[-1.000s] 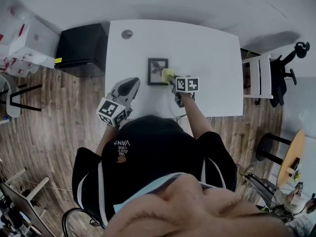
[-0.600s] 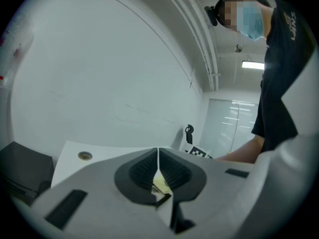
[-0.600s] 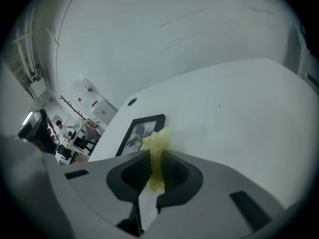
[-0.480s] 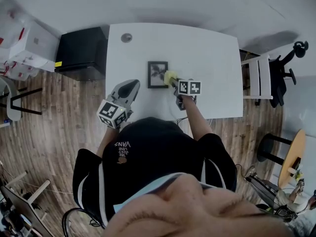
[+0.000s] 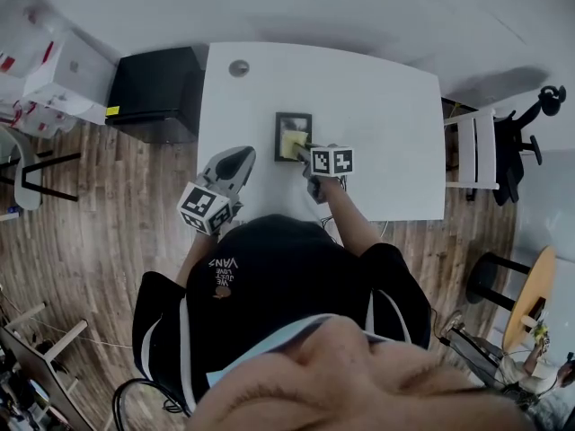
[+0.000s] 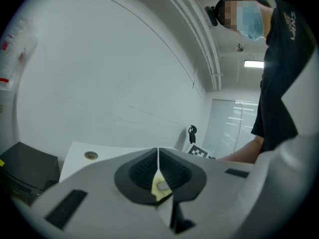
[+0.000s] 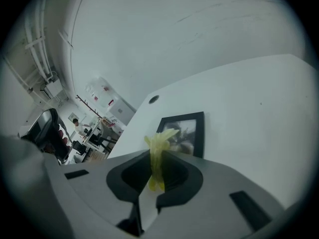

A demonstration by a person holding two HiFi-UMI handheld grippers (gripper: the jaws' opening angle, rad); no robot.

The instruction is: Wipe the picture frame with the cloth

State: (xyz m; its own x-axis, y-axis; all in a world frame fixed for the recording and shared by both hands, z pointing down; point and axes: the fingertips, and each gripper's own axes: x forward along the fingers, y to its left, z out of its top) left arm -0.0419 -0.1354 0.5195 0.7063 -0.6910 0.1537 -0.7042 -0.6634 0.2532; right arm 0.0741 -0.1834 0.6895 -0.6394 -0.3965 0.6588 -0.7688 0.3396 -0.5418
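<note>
White bench (image 5: 377, 106) fills the middle of the head view, with a small black-framed rectangular picture frame (image 5: 293, 136) lying flat near its front half. A crumpled yellow cloth (image 5: 288, 140) sits on the frame's glass, covering most of the picture. The right gripper (image 5: 304, 153) reaches in from the frame's right side and grips that cloth. The left gripper (image 5: 240, 153) hovers over the bench's front left edge, apart from the frame. A round grey grommet (image 5: 238, 67) is set in the bench's far left corner. A black cabinet (image 5: 151, 92) stands against the bench's left end, its front shut. White boxes (image 5: 54, 70) are stacked further left; their contents cannot be made out. A white chair (image 5: 476, 149) stands at the bench's right end on the wood-plank floor (image 5: 117, 205).

In the left gripper view, the left gripper (image 6: 158, 151) has its dark ribbed pads pressed together along a thin seam. A pale yellowish speck shows low in that seam, too small to identify.

In the right gripper view, the right gripper (image 7: 159, 154) is clamped on the yellow cloth (image 7: 159, 141), which bunches upward between the pads. Its free end overlaps the near left corner of the picture frame (image 7: 198, 133). The frame holds a dark, blurred picture. The grommet (image 7: 153, 99) lies beyond it.
</note>
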